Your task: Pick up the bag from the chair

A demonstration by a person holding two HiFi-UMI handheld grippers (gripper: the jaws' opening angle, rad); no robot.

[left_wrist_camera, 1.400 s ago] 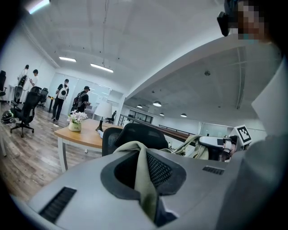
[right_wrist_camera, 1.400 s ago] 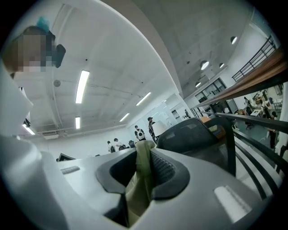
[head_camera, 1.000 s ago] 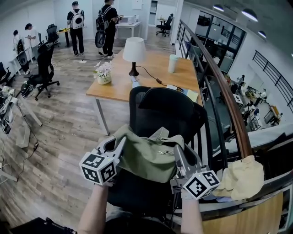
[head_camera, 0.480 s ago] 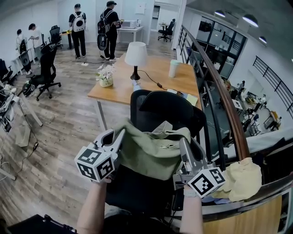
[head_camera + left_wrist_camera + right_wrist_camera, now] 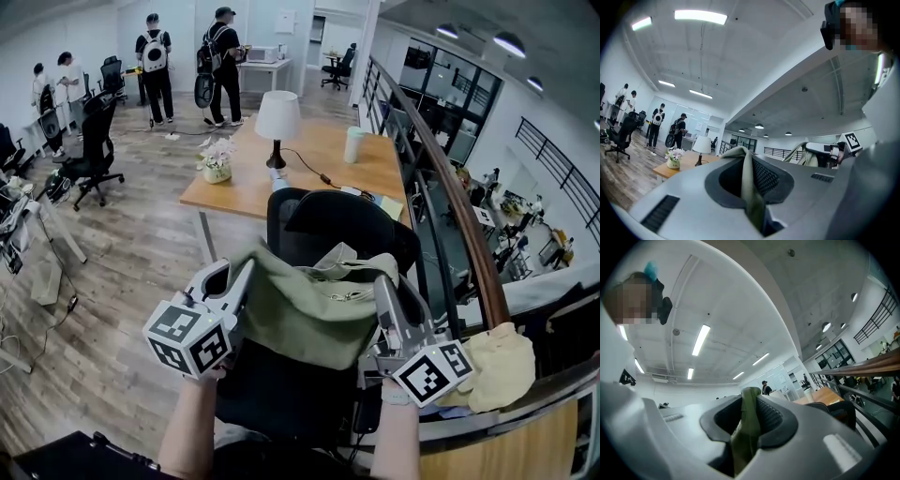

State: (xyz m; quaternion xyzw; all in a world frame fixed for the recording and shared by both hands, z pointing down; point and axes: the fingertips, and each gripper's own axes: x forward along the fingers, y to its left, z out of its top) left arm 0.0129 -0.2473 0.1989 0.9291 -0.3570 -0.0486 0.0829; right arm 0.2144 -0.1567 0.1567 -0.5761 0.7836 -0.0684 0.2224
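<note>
Two hand-held grippers share the load here: the left hand-held gripper [image 5: 240, 279] and the right hand-held gripper [image 5: 383, 298] are each clamped on a fold of the olive-green cloth bag [image 5: 305, 314], and each gripper view shows a strip of green fabric pinched between closed jaws. The bag hangs stretched between them, in front of the backrest of the black office chair [image 5: 342, 220] and over its seat; we cannot tell whether its lower hem is clear of the cushion. We judge the bag soft and light. It sags in the middle, keeps no shape of its own and gives no stiff edge to hold, so the two upper corners are the sensible places to grip, with enough cloth in each bite that it cannot slide out. Its loose straps and metal clip near the top could snag on the chair. Compared with a second ago, the grippers have drawn further apart and the bag is pulled wider and flatter. Its top edge now sits higher against the backrest.
</note>
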